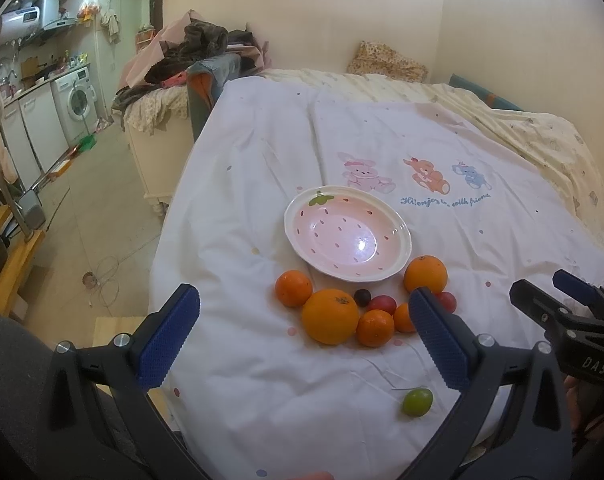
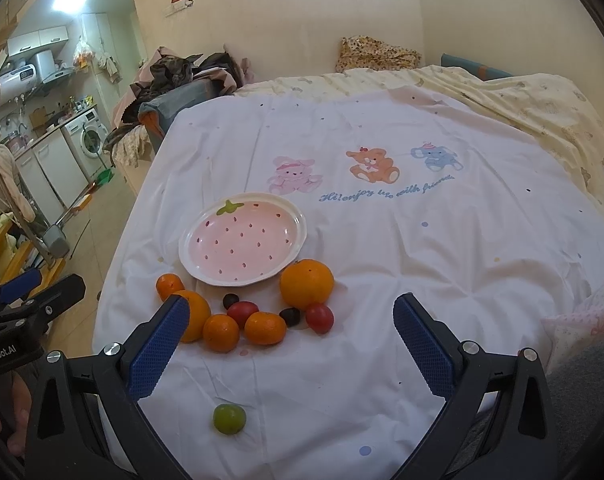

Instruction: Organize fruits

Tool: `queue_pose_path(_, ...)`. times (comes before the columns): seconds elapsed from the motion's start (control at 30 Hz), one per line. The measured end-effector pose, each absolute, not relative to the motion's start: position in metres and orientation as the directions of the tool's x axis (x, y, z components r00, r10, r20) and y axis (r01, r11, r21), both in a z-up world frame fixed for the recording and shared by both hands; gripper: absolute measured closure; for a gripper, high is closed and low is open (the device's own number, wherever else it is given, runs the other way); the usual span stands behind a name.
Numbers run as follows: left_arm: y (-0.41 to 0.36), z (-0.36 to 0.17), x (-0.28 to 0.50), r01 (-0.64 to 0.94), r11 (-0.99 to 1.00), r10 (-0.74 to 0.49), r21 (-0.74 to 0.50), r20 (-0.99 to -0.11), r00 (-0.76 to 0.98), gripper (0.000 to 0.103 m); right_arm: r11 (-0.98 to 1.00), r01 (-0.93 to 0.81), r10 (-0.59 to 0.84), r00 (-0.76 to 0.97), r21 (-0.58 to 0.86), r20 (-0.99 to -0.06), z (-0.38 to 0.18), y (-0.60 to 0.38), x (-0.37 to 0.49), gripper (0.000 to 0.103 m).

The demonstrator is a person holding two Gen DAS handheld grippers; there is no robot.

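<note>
plate (image 1: 397,227): glossy ceramic | sheet (image 1: 242,184): matt cloth | oranges (image 1: 329,316): dimpled

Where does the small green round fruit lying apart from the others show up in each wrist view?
Left wrist: small green round fruit lower right, near the right finger.
Right wrist: same fruit bottom centre-left, between the fingers.
Shared landmark: pink strawberry-pattern ceramic plate, beyond the fruit cluster.

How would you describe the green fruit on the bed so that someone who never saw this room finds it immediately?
Start at the pink strawberry-pattern plate on the white bed cover, then look at the cluster of oranges and small red fruits just in front of it. Nearer the camera than that cluster, lying alone on the cover, is the green fruit. It is the only green one, small and round, touching nothing else.
</note>
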State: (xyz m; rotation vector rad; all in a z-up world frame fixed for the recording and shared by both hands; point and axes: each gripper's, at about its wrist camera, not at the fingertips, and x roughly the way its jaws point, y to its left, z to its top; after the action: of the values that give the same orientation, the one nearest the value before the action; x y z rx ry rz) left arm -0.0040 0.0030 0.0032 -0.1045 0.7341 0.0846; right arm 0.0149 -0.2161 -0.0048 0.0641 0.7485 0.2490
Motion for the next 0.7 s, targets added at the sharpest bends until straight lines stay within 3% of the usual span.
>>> queue_pose_path(0.7, 0.0038, 0.0040, -0.0044, -0.115, 0.991, 0.040, -0.067, -0.674, 0.738, 0.000, 0.969, -0.202, 0.244, 0.701, 0.142, -0.670, -0.0059, -0.2145, 0.0148, 0.000)
